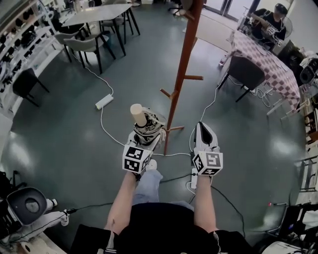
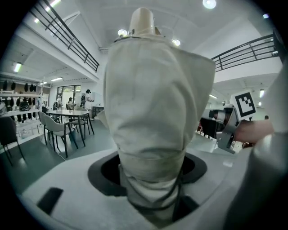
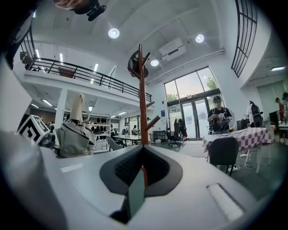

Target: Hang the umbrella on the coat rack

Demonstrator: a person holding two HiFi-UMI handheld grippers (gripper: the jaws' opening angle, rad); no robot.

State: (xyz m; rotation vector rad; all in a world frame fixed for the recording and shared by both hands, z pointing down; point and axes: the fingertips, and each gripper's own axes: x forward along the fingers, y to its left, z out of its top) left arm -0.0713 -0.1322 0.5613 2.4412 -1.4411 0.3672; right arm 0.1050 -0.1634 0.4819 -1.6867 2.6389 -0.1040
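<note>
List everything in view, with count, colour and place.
umbrella: one, cream with dark pattern, folded, beside the rack's base
coat rack: one, reddish-brown, standing on the floor ahead
power strip: one, white, floor left of the rack
checked table: one, red-and-white cloth, far right
chair: one, dark, at the checked table
person: one, dark top, beyond that table
left claw: one, white, shut on the umbrella
right claw: one, white, shut, empty

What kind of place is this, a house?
Probably not: it looks like a big open office or workshop hall, with tables and chairs, an upstairs balcony railing and tall glass doors.
</note>
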